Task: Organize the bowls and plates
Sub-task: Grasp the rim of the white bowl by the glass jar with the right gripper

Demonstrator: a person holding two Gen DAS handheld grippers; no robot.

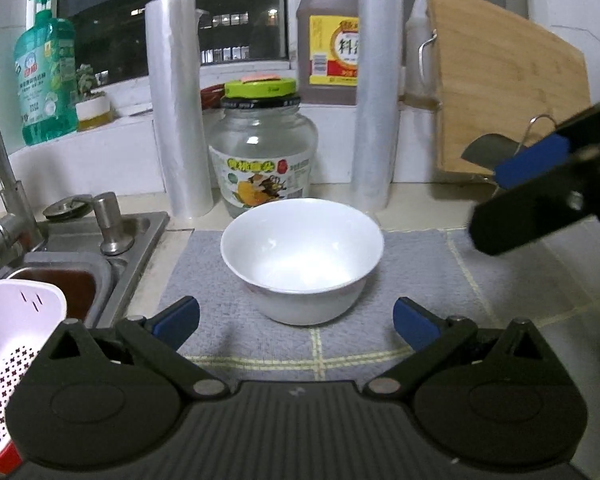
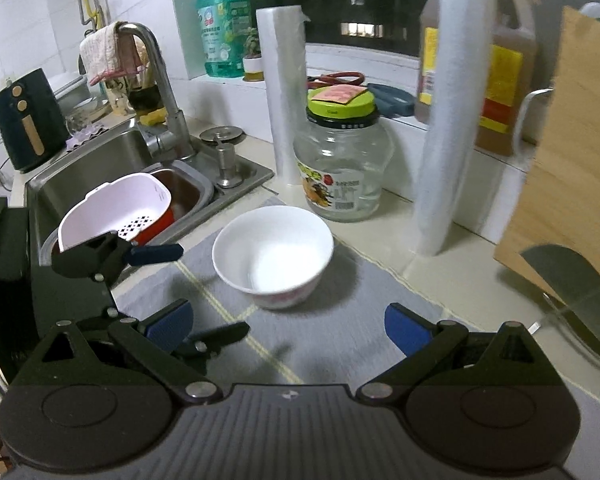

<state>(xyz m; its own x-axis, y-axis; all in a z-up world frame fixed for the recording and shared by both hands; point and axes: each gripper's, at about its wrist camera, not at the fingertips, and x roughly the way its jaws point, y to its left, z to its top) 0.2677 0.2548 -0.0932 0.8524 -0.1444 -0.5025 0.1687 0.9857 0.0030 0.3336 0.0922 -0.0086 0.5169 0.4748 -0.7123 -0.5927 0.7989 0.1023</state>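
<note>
A white bowl (image 1: 302, 256) stands upright and empty on a grey mat (image 1: 220, 300), straight ahead in the left wrist view. My left gripper (image 1: 298, 322) is open just short of the bowl, its blue pads (image 1: 180, 318) wide apart and touching nothing. The right gripper (image 1: 500, 200) reaches in from the right, level with the bowl's far side. In the right wrist view the same bowl (image 2: 272, 252) sits ahead on the mat (image 2: 340, 300). My right gripper (image 2: 288, 324) is open and empty in front of it. The left gripper (image 2: 210, 290) comes in from the left.
Behind the bowl stand a glass jar with a green lid (image 1: 262, 160) and two film rolls (image 1: 178, 108). A sink (image 2: 112, 160) with a pink strainer basket (image 2: 116, 208) lies left. A wooden cutting board (image 1: 504, 80) and a cleaver (image 2: 576, 292) are on the right.
</note>
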